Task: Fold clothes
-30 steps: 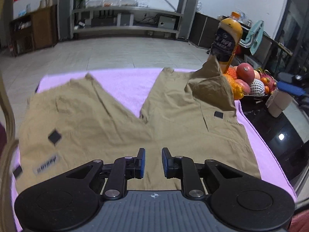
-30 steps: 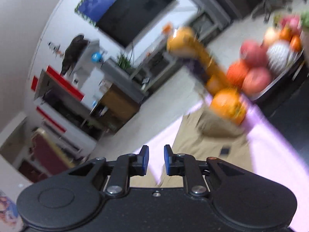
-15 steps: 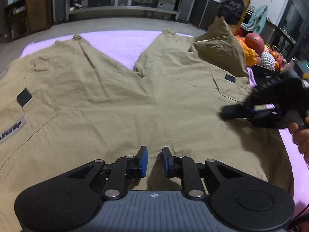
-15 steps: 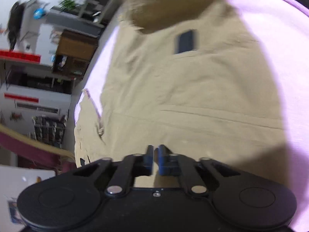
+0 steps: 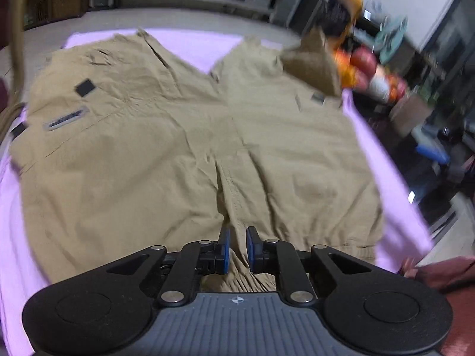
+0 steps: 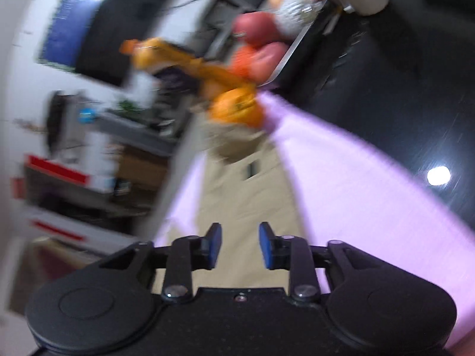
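Pulling back: right gripper (image 6: 240,247) is off the shorts (image 5: 190,148) versus half a second ago, fingers now apart, empty, camera blurred.
Left gripper (image 5: 236,249): narrow gap, nothing clamped, just above the waistband centre.
Shorts: flat on purple cloth (image 5: 383,160), both legs spread, far right corner flipped up.
Fold state: none visible.

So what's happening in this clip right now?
A person is working on khaki shorts spread flat on a pink cloth, not yet folded. The left hand-held gripper sits at the waistband's middle, jaws slightly apart with fabric between them. The right hand-held gripper is open and holds nothing, over the shorts' right side. One leg hem is flipped up by the fruit.
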The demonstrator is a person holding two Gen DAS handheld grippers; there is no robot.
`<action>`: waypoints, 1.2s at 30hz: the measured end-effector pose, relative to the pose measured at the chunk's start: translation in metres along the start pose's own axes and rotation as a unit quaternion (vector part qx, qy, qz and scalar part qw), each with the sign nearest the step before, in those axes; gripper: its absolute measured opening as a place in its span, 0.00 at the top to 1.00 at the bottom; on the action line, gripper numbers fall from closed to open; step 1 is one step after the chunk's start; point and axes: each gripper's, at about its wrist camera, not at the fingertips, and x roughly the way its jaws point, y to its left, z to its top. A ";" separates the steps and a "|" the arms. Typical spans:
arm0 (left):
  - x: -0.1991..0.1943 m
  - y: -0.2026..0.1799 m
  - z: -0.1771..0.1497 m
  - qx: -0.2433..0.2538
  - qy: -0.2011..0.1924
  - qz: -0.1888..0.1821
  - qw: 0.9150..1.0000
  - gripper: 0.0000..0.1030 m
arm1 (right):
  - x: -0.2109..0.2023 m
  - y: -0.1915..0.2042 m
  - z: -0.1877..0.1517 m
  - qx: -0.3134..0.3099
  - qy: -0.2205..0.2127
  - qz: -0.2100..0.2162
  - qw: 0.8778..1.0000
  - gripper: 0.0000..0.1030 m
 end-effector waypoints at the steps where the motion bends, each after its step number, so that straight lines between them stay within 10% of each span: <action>1: -0.004 0.002 -0.002 -0.006 -0.013 0.006 1.000 0.87 | -0.009 0.003 -0.007 -0.005 0.000 0.023 1.000 0.70; 15: 0.076 -0.020 0.018 0.014 -0.004 0.009 1.000 0.87 | 0.119 0.075 -0.109 -0.159 0.207 -0.017 0.965 0.75; 18: 0.084 -0.018 0.012 0.041 0.007 0.022 0.999 0.79 | 0.131 0.069 -0.112 -0.177 0.216 -0.048 0.959 0.75; 20: 0.080 -0.017 0.009 0.051 0.010 0.023 0.998 0.78 | 0.138 0.054 -0.106 -0.154 0.220 -0.077 0.960 1.00; 30: 0.022 -0.019 -0.028 0.096 -0.010 0.042 0.994 0.86 | 0.055 0.020 -0.082 -0.139 0.154 -0.162 0.965 1.00; 36: 0.009 -0.029 -0.037 0.086 -0.033 0.003 0.996 0.86 | 0.008 0.025 -0.096 -0.173 0.134 -0.091 0.972 0.82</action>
